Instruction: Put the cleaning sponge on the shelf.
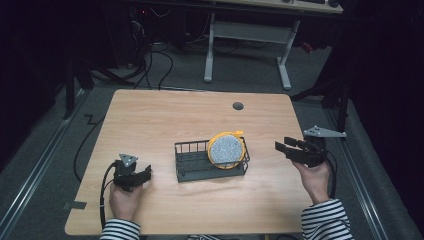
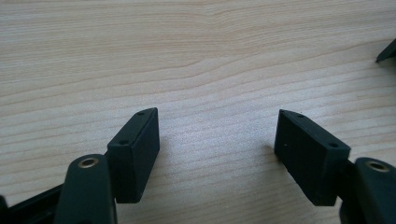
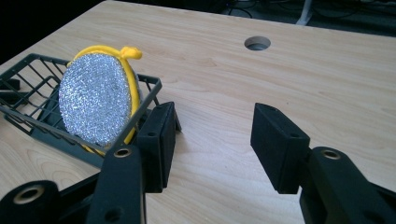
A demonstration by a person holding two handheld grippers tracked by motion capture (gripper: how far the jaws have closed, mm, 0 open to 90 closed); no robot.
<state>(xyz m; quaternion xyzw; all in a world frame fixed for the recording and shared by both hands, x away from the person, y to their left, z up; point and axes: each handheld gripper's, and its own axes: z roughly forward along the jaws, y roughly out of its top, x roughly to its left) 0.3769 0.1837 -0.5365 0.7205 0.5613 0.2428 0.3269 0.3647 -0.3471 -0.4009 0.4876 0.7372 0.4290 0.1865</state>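
Observation:
A round scrubber (image 1: 226,149) with a silver glitter face and a yellow rim leans upright in the right end of a black wire basket (image 1: 192,161) at the table's middle. In the right gripper view the scrubber (image 3: 95,100) stands in the basket (image 3: 28,79) at the left. My right gripper (image 1: 281,148) hovers to the right of the basket, apart from it, jaws open on nothing (image 3: 212,140). At the front left, my left gripper (image 1: 146,174) rests low over bare wood, open and empty (image 2: 217,149).
The wooden table (image 1: 165,117) has a round cable hole (image 1: 238,106) at the back, also seen as the hole (image 3: 257,43) in the right gripper view. A desk frame and cables stand on the floor behind. Striped sleeves enter from the bottom.

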